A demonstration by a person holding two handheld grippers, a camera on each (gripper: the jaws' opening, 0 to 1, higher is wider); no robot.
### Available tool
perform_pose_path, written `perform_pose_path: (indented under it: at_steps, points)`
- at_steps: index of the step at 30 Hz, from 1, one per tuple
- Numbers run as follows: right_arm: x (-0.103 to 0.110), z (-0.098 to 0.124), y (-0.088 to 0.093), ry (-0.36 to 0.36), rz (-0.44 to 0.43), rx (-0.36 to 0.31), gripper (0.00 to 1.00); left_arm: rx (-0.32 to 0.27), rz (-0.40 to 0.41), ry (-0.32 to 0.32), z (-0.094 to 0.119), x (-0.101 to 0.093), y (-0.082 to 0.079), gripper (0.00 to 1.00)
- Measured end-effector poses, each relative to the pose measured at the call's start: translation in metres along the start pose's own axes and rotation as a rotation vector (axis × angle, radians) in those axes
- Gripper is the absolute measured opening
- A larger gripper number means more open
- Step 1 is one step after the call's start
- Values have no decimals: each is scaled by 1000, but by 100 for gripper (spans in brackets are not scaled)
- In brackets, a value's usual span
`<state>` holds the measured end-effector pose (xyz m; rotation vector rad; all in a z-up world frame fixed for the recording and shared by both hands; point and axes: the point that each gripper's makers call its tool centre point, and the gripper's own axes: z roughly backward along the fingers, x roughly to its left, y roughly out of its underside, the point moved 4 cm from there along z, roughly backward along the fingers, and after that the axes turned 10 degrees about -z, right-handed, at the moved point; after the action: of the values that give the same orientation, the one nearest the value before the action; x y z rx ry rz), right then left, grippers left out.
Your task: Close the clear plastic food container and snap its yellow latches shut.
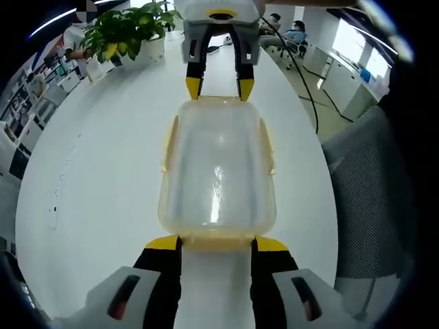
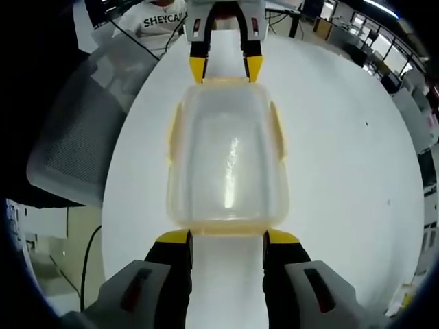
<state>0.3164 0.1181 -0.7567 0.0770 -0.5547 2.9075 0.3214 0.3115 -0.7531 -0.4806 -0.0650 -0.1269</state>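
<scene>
A clear plastic food container (image 1: 218,171) with its lid on lies lengthwise on the white round table (image 1: 103,178). Yellow latches (image 1: 168,140) run along its long sides and at both ends. My left gripper (image 1: 217,243) stands open at the near end, its yellow-tipped jaws on either side of the end latch. In the left gripper view the right gripper (image 1: 219,88) is open at the far end. In the right gripper view the container (image 2: 226,161) lies the same way, with my right gripper (image 2: 228,238) open at its near end and the left gripper (image 2: 226,68) open opposite.
A potted plant (image 1: 130,31) stands at the table's far left. A grey mesh chair (image 1: 374,178) is beside the table, and a black cable (image 1: 305,82) trails over the edge. A person in a white shirt (image 2: 161,20) sits beyond the table.
</scene>
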Motion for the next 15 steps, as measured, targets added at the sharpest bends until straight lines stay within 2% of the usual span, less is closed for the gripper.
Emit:
perform_pose_path:
  at_steps: [4, 15]
  points:
    - [0, 0, 0, -3, 5, -11, 38, -4, -7, 3, 0, 0, 0, 34]
    - [2, -1, -2, 18, 29, 29, 39, 14, -21, 8, -2, 1, 1, 34]
